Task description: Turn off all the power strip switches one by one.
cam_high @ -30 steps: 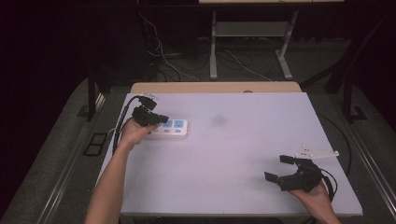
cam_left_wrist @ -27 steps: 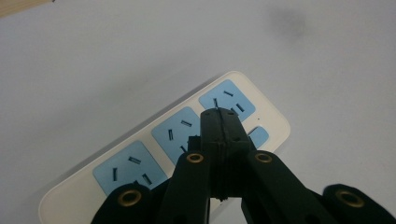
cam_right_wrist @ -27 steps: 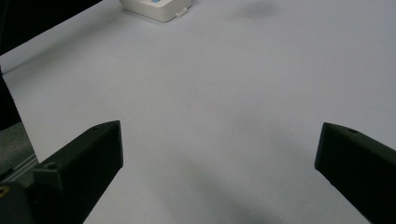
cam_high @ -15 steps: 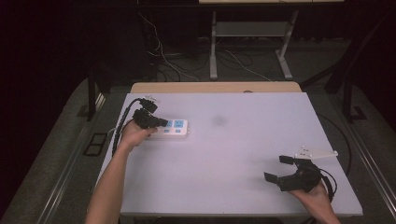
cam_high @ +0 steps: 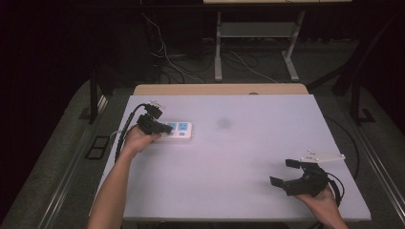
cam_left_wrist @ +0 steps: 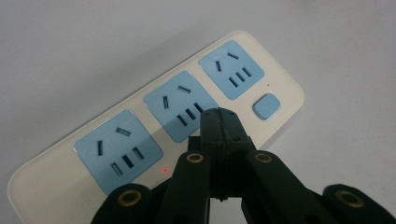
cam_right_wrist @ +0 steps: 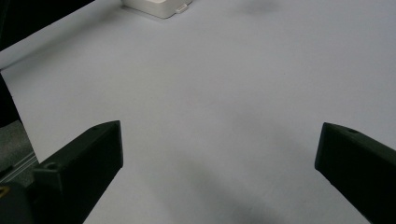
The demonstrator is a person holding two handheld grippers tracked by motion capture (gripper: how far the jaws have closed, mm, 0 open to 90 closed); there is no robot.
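A white power strip (cam_high: 179, 131) with three blue sockets and a blue switch lies at the table's left side. In the left gripper view the power strip (cam_left_wrist: 140, 135) runs diagonally, a small red light glowing on its near edge. My left gripper (cam_high: 165, 128) hovers over its left end, jaws pressed together with nothing between them; the left gripper's tips (cam_left_wrist: 218, 122) sit above the middle socket. My right gripper (cam_high: 285, 172) rests near the table's front right corner, jaws spread wide over bare table. The right gripper (cam_right_wrist: 219, 154) looks toward the strip's end (cam_right_wrist: 156, 7).
The white table (cam_high: 239, 157) has its front edge just below my right hand. A black cable (cam_high: 125, 129) loops from the left gripper along the table's left edge. Beyond the far edge are a wooden board (cam_high: 219, 89), floor cables and a metal stand (cam_high: 253, 43).
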